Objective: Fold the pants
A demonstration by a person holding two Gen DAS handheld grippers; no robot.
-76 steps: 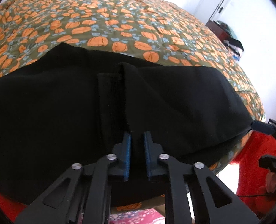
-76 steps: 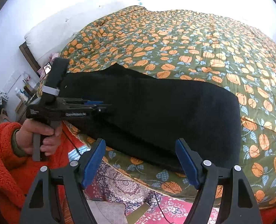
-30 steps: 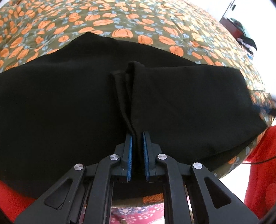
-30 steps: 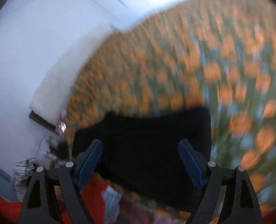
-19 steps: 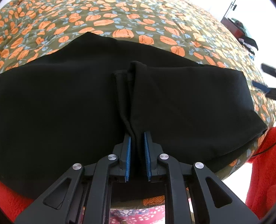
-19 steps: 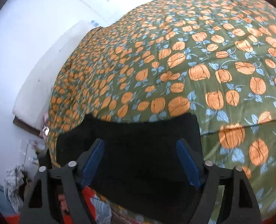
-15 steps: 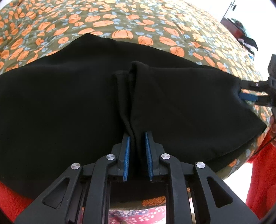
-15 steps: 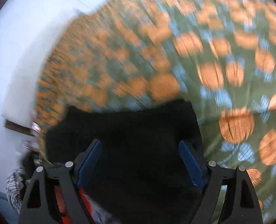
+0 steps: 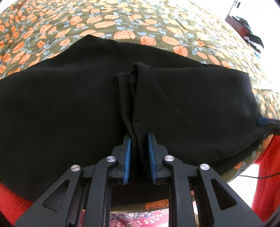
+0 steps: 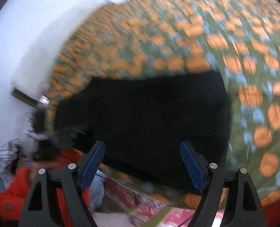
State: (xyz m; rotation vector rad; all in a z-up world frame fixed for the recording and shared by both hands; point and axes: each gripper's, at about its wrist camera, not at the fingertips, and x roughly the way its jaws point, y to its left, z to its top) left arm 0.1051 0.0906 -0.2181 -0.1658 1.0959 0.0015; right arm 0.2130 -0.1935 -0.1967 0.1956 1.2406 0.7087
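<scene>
So the black pants (image 9: 68,113) lie folded across the pumpkin-print bedspread (image 9: 121,13); the left gripper (image 9: 139,158) has just been easing its jaws apart, the raised ridge of cloth between them now loose, so that fold looks placed; the right gripper (image 10: 142,165), jaws spread wide and empty, has swung in over the pants' near edge, probably for the next fold.

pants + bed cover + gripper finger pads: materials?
Pants: black, matte, soft woven or knit cloth; drapes and creases, stitched hem showing; fibre unclear.
Bed cover: printed fabric, olive with orange pumpkins, puffy, likely quilted.
Left gripper fingers: black rigid plastic by the look, with blue ridged pads, probably rubbery; metal screws.
</scene>
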